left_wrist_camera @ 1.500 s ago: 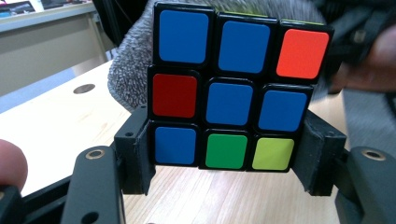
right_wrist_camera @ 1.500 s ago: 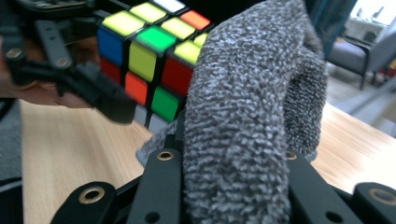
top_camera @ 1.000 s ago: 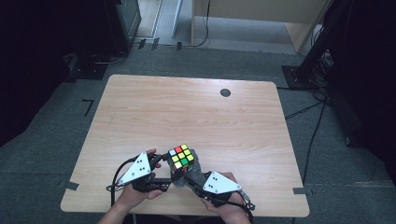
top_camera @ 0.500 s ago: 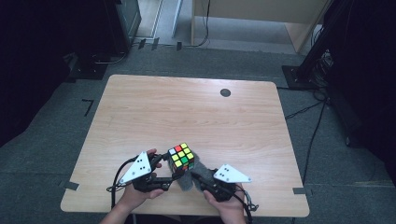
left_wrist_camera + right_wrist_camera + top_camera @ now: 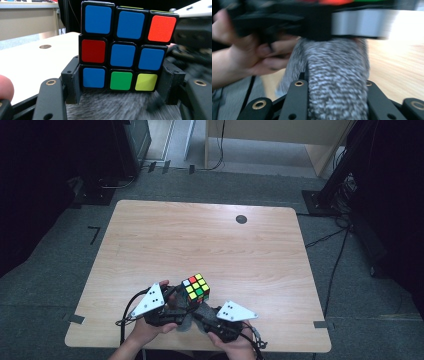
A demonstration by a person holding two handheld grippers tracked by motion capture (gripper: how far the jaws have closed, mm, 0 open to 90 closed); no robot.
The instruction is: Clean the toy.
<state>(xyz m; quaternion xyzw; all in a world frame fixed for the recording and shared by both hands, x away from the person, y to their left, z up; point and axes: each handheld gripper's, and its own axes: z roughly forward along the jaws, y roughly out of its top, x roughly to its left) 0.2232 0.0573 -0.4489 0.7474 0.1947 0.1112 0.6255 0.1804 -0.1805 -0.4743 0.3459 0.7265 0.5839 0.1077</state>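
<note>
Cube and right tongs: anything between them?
Yes: a grey fuzzy cloth, gripped by the right tongs, sits just under the cube in both gripper views.

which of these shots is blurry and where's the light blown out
Right gripper view: blurred throughout, with the grey fuzzy cloth in its tongs soft and the table washed out bright at the upper right. Left gripper view: the cube is sharp, the black parts at right are smeared, and the tabletop is overexposed. High view: evenly lit on the table and dark at both sides.
</note>
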